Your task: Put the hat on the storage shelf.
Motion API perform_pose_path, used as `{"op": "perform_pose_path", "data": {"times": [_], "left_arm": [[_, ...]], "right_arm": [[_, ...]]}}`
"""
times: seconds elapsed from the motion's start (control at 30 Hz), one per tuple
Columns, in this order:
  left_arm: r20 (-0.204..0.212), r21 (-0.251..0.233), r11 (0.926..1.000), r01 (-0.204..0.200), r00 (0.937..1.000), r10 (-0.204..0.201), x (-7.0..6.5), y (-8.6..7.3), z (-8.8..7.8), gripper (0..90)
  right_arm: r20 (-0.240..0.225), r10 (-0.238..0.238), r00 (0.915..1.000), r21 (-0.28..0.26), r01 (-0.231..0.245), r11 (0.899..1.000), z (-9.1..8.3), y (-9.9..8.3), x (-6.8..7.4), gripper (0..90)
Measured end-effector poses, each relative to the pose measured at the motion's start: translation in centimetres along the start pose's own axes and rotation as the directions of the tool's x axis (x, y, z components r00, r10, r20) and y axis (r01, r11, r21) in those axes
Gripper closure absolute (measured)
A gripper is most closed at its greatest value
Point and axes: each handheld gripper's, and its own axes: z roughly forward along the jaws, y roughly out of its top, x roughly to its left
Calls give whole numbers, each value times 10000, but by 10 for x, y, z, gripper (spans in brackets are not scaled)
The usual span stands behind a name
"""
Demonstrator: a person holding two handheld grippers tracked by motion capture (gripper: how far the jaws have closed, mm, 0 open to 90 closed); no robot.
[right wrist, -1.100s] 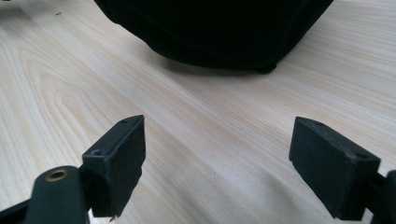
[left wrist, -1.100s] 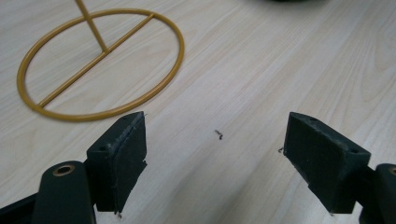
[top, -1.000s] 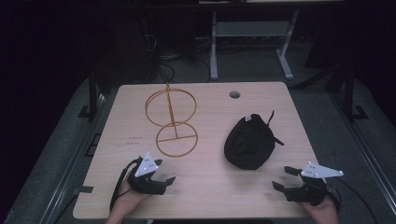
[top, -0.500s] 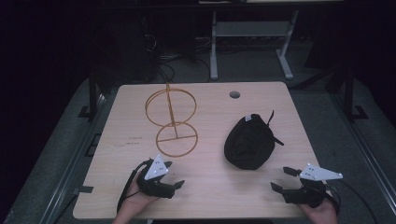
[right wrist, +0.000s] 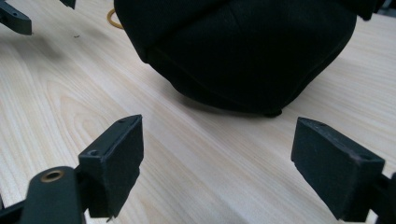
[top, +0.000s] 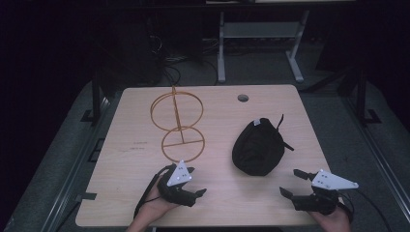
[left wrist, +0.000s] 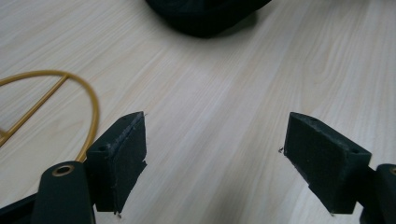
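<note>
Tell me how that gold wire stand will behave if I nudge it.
The gold wire stand is thin open wire, so probably light and easily slid. Its upper ring sits high on one slim post above a flat ring base, so a high push may tip it.

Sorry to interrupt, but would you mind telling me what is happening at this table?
A person holds a tool in each hand near the table's front edge. The left tool and right tool are both open and empty. The black pouch and the gold wire stand sit untouched.
</note>
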Motion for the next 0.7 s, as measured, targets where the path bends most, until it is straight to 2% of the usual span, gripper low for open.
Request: {"op": "perform_pose_path", "data": {"times": [0.07,0.1,0.17,0.27,0.33,0.47,0.6,0.67,0.7], "left_arm": [[38,0,10000,-48,10000,48,-1,2,1,210],[107,-63,10000,-54,9999,55,-2,6,4,210],[139,-91,9998,-193,9997,194,-2,11,6,210],[183,-217,9996,-181,9997,185,-3,15,9,210],[264,-253,9991,-339,9991,346,-3,23,14,210],[347,-239,9990,-380,9986,388,-3,30,21,213],[513,-271,9984,-500,9974,514,-4,43,34,226],[589,-225,9981,-571,9966,584,-4,46,36,234],[692,-229,9972,-708,9950,722,-5,52,41,237]], "right_arm": [[5,24,10000,-23,-24,10000,0,0,1,166],[-10,-65,10000,-196,65,9998,0,0,2,163],[7,-269,9996,-187,269,9995,0,2,3,165],[-174,-183,9997,-56,182,9998,0,3,3,166],[-307,40,9995,279,-32,9996,2,3,3,171],[-220,-26,9998,292,32,9996,3,4,5,166],[-265,114,9996,333,-105,9994,5,3,5,149],[-281,135,9995,342,-125,9993,4,3,5,149],[-285,183,9994,281,-175,9995,3,4,5,141]]}}
